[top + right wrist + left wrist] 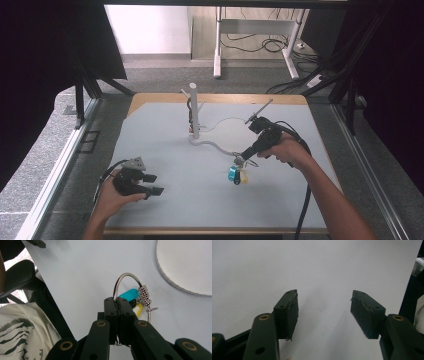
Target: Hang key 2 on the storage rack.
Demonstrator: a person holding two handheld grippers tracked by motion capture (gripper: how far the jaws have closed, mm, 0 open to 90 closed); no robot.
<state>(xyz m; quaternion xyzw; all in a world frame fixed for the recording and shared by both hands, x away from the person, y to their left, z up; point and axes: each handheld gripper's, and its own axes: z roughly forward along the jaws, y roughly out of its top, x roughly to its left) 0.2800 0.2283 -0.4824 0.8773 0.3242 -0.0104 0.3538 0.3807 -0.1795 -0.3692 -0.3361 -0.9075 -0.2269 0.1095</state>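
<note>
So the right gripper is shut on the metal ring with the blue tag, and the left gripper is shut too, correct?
Not fully. The left gripper is open, nothing between its jaws, as the left gripper view shows. The right gripper is indeed shut on the metal ring with the blue tag.

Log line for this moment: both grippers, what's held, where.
right gripper: shut on key ring, teal tag hanging, above table | left gripper: open, empty, near front-left | stand: upright, untouched

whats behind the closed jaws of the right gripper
A metal ring rises behind the right gripper, clamped between its jaws, with a teal tag and a yellow piece. The jaws hide the ring's lower part.
</note>
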